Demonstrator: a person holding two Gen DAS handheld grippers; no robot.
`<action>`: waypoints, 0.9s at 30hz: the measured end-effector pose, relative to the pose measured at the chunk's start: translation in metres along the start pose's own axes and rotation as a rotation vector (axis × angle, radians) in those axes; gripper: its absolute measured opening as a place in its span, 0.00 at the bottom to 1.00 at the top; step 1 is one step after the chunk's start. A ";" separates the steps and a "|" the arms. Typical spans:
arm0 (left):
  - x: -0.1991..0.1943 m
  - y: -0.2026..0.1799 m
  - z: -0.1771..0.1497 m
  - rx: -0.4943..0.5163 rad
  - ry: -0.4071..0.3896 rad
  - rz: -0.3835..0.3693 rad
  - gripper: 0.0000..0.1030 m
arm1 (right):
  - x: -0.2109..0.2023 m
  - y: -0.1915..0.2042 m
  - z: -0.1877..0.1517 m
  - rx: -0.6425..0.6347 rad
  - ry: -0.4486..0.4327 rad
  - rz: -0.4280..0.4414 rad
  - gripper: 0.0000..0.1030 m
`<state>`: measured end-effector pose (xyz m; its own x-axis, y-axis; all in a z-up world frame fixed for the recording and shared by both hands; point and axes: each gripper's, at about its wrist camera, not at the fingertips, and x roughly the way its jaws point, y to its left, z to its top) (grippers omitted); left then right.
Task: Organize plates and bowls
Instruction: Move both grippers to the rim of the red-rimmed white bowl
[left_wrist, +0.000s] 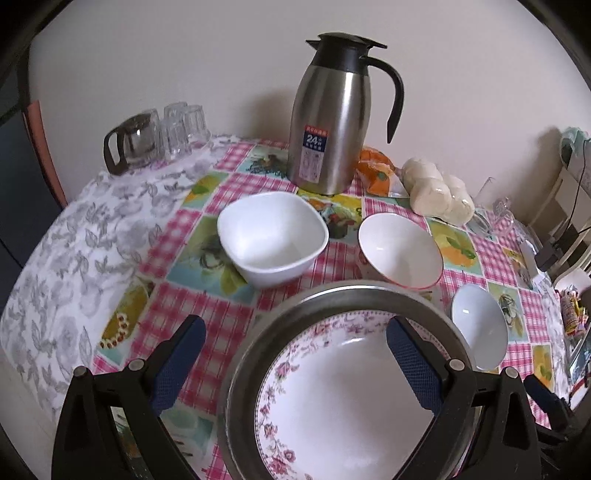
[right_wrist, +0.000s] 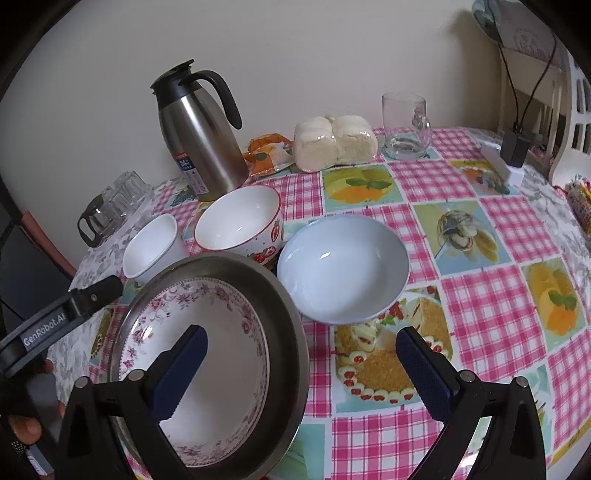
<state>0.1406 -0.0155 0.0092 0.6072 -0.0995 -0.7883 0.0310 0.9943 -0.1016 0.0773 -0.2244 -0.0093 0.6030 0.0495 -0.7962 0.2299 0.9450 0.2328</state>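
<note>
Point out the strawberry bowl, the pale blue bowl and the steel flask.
strawberry bowl (right_wrist: 236, 218), right wrist view, inner wall.
pale blue bowl (right_wrist: 343, 269), right wrist view, inside bottom.
steel flask (left_wrist: 328, 125), left wrist view, body.

Each gripper is black with blue bumpy pads, silver screws, and white "GenRobot.AI" lettering.

Right of the pale blue bowl the bench lies bare toward its edge, giving open passage. To its left, the strawberry bowl, square white bowl and metal dish crowd together; behind them stands the flask.
</note>
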 end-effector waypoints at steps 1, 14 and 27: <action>-0.001 -0.002 0.002 0.011 -0.010 0.008 0.96 | 0.000 0.000 0.001 -0.003 -0.004 -0.004 1.00; 0.013 -0.030 0.042 0.224 0.037 -0.007 0.96 | -0.001 0.001 0.056 -0.048 -0.043 -0.013 1.00; 0.045 -0.042 0.092 0.199 0.212 -0.117 0.91 | 0.026 0.008 0.116 -0.091 0.028 0.010 0.86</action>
<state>0.2397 -0.0580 0.0332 0.4123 -0.1981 -0.8893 0.2579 0.9615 -0.0946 0.1833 -0.2532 0.0362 0.5829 0.0667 -0.8098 0.1526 0.9699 0.1898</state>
